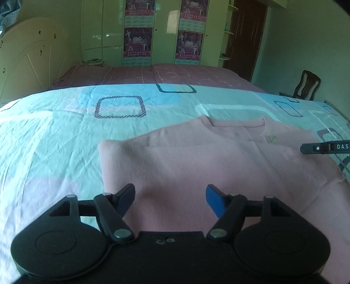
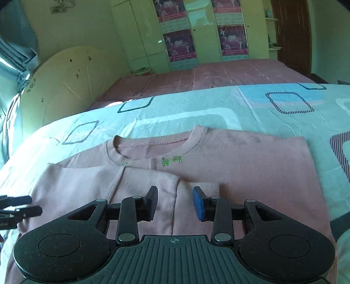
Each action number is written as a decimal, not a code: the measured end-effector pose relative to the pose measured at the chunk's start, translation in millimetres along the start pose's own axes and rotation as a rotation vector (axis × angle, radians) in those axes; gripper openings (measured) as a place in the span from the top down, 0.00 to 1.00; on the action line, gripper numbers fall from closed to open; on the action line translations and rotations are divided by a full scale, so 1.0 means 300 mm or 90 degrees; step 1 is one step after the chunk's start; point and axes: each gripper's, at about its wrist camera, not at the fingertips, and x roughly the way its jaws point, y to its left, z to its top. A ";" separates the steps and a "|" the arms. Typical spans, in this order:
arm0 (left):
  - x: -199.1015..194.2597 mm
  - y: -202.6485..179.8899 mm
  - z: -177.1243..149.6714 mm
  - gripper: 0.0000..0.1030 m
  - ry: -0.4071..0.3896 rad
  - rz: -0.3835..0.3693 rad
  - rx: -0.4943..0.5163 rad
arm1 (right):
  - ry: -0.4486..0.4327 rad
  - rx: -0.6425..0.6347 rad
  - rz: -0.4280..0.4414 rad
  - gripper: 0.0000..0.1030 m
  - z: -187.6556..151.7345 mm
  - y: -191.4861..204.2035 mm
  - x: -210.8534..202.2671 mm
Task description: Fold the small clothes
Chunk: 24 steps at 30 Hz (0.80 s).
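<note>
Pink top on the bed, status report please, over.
Left hand-held gripper open, empty. Right hand-held gripper open, empty. Pink top flat on bedsheet, sleeves folded in. Nothing in the way.

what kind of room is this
Most likely a bedroom in a home: a pink top lies on a bed with a patterned sheet, a cream headboard stands behind it, and tall wardrobe doors line the far wall.

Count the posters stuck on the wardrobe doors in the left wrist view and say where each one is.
4. Two on the left door, an upper poster and a lower poster; two on the right door, upper and lower. The upper pair are cut off by the frame.
</note>
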 end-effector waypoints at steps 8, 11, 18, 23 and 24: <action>0.200 0.164 0.095 0.32 0.030 0.065 -0.028 | 0.041 -0.017 -0.068 0.65 0.021 -0.029 0.114; 0.126 0.150 0.096 0.36 0.004 0.068 -0.037 | -0.009 -0.027 -0.048 0.65 0.028 0.018 0.064; 0.099 -0.085 0.045 0.26 -0.007 -0.010 0.010 | 0.020 -0.087 0.049 0.65 0.009 0.222 0.137; 0.073 -0.030 -0.057 0.24 0.000 0.029 0.010 | 0.047 -0.125 -0.016 0.65 -0.054 0.182 0.141; 0.054 -0.005 -0.080 0.30 0.003 0.021 0.004 | 0.042 -0.105 -0.048 0.65 -0.060 0.138 0.119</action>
